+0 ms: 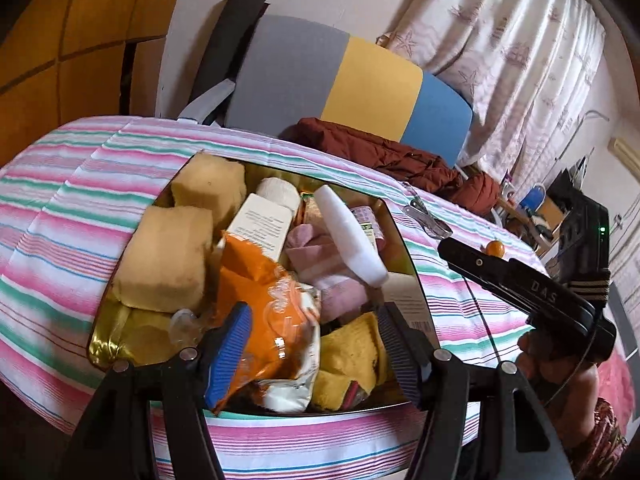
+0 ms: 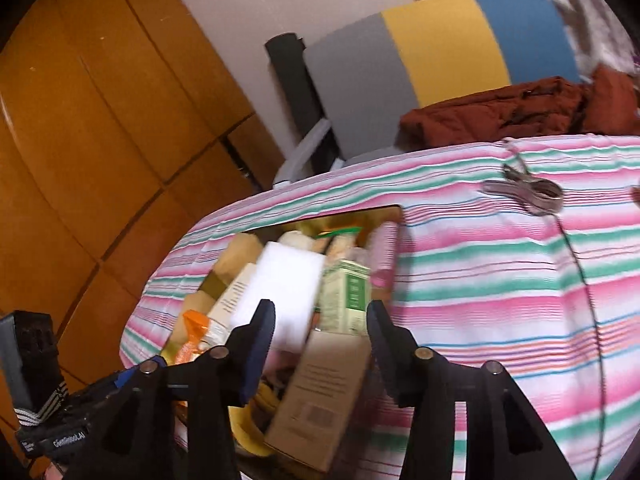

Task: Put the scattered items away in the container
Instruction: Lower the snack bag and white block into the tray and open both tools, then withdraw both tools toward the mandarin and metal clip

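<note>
The box (image 1: 404,240), gold inside, sits on the striped cloth (image 1: 60,216) and is heaped full: sponges (image 1: 168,256) at its far left, an orange packet (image 1: 260,288) in the near middle, a white foam block (image 1: 352,236) and pink socks (image 1: 320,268) toward its right. The left gripper (image 1: 316,344) hangs over the box's near edge, jaws spread wide with the packet below them, unpressed. The right gripper (image 2: 320,332) is over the box's right side, jaws apart, holding nothing; the foam block lies just beyond them. Right of the box, on the cloth, lie a metal clip (image 1: 426,220) and a small orange ball (image 1: 496,248). Beyond the box stand a grey-yellow-blue chair (image 1: 360,84) with a rust jacket (image 1: 376,152), and curtains (image 1: 520,48).
</note>
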{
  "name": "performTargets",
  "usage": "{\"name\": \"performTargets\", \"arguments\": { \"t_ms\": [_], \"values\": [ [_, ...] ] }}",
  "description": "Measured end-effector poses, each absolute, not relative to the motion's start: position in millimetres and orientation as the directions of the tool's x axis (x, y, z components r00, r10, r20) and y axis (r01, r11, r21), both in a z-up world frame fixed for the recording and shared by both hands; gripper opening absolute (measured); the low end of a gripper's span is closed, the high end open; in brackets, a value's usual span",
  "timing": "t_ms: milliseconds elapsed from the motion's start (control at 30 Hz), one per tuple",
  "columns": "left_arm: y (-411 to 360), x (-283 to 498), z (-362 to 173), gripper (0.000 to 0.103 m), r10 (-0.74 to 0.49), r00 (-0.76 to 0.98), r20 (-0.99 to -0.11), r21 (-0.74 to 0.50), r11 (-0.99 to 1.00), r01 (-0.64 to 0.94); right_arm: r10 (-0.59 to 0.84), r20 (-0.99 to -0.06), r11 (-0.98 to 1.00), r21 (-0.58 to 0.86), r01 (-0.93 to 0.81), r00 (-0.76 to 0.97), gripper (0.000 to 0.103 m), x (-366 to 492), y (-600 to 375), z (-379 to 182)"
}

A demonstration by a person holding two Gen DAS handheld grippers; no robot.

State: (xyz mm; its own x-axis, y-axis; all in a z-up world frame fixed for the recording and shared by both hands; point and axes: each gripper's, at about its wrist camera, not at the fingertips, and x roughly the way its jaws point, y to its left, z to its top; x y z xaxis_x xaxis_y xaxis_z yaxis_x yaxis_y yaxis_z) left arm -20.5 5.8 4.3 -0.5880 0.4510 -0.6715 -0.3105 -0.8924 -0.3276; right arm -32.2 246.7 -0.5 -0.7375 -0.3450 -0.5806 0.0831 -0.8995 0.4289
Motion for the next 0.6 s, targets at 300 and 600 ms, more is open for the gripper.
{"name": "performTargets", "arguments": {
  "t_ms": [300, 600],
  "values": [
    [24, -16, 7, 0.066, 0.417, -0.586, -0.695, -0.28, -0.907, -0.314, -0.322, -0.589, -0.925, 0.364, 0.113, -0.741, 0.051, -21, 239, 3],
    [29, -14, 10, 0.066, 0.397, -0.585, -0.708, -0.257, -0.915, -0.31, -0.293, -0.597, -0.943, 0.31, 0.122, -0.747, 0.055, -16, 233, 6]
  ]
}}
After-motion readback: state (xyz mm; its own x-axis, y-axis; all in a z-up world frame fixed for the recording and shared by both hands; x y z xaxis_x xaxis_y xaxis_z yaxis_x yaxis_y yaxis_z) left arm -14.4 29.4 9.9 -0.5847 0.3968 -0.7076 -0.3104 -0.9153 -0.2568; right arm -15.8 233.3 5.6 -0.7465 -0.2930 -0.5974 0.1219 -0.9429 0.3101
